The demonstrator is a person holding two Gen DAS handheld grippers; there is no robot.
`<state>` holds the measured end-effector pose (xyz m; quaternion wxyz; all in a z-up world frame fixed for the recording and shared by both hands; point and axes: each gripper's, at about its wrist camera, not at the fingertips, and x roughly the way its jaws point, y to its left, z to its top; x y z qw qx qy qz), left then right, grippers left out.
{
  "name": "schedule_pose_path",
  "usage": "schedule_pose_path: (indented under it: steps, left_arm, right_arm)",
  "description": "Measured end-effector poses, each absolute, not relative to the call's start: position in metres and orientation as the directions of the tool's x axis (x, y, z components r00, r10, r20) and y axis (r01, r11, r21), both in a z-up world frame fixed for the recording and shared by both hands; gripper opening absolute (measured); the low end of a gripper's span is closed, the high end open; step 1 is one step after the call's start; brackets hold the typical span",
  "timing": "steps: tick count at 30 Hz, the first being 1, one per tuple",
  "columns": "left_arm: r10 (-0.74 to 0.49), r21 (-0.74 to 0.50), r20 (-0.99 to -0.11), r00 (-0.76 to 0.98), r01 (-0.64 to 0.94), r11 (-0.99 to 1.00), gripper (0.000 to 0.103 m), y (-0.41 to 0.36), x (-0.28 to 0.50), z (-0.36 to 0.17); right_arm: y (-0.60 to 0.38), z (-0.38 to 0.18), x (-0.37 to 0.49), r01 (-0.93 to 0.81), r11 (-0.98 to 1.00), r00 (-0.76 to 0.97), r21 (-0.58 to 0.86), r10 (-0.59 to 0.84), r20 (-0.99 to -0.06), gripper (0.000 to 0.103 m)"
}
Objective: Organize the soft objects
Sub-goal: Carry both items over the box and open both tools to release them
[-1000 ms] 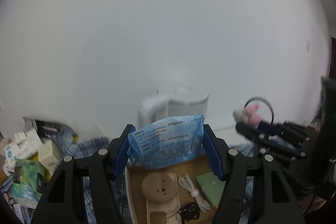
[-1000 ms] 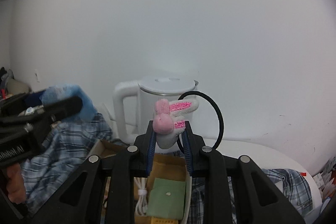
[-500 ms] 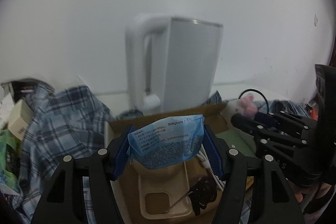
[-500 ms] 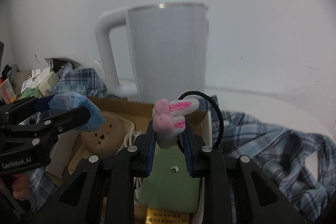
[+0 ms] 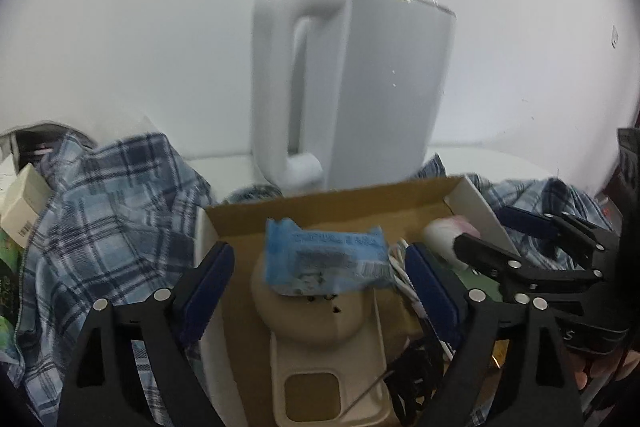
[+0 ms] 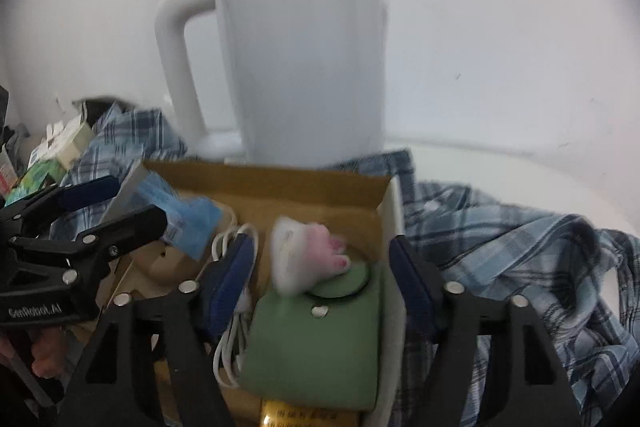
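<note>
Now both grippers have just let go over the open cardboard box (image 5: 332,205). The left gripper (image 5: 320,279) has just been opening; its blue pads stand wide apart, and the blue wipes packet (image 5: 326,263) it clamped a second ago lies loose between and just ahead of them, resting on a beige object in the box. The right gripper (image 6: 322,277) has also just been opening, and the pink-and-white bunny hair tie (image 6: 308,259), pinched between its pads a moment ago, now sits free between the spread jaws, on a green pouch (image 6: 316,351). A white kettle (image 5: 360,87) stands beyond the box, with plaid cloth (image 5: 104,211) on either side. Judging by this, both soft items are delivered, and the hands can withdraw for more.
</note>
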<state>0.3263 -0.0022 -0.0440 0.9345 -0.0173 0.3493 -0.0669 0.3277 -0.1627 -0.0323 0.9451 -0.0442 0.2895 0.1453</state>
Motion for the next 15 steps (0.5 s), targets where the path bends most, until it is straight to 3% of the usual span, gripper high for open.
schedule_pose_path:
  steps: [8,9,10,15]
  left_arm:
    - [-0.096,-0.053,-0.517,0.851,0.08,0.995,0.089,0.002,0.302,-0.001]
    - [-0.1,-0.057,-0.495,0.863,0.083,0.995,0.092,0.004,0.299,0.007]
    - [-0.105,-0.063,-0.462,0.881,0.085,0.994,0.103,0.005,0.293,0.017]
    - [-0.109,-0.095,-0.344,0.933,0.081,0.992,0.103,0.008,0.264,0.066]
  right_arm:
    - [-0.159,0.011,0.299,-0.314,0.945,0.863,-0.096,0.242,-0.443,0.077]
    - [-0.159,0.02,0.293,-0.306,0.946,0.876,-0.109,0.235,-0.42,0.081]
    - [-0.16,0.028,0.288,-0.296,0.948,0.888,-0.115,0.229,-0.399,0.087]
    - [-0.174,0.077,0.251,-0.265,0.959,0.934,-0.101,0.229,-0.276,0.101]
